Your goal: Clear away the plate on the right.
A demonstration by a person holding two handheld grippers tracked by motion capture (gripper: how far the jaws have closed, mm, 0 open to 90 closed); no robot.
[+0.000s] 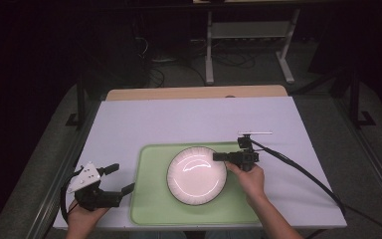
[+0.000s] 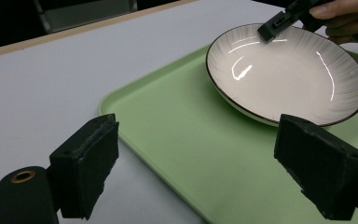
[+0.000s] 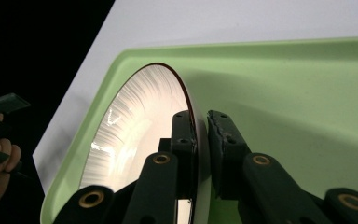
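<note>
A white ribbed plate (image 1: 197, 175) with a dark rim sits on a light green tray (image 1: 151, 199) near the table's front. My right gripper (image 1: 219, 156) is shut on the plate's right rim. In the right gripper view the plate (image 3: 135, 135) has its rim pinched between the two black jaws of the right gripper (image 3: 201, 133), one inside and one outside. My left gripper (image 1: 120, 179) stands open at the tray's left edge, holding nothing. In the left gripper view its wide-apart pads (image 2: 86, 163) frame the tray (image 2: 177, 140) and the plate (image 2: 289, 70).
The tray lies on a white table top (image 1: 189, 119) with a wooden strip (image 1: 194, 92) along the far edge. A black cable (image 1: 303, 172) trails from the right gripper across the table to the right. Table legs and cables (image 1: 214, 55) stand on the floor beyond.
</note>
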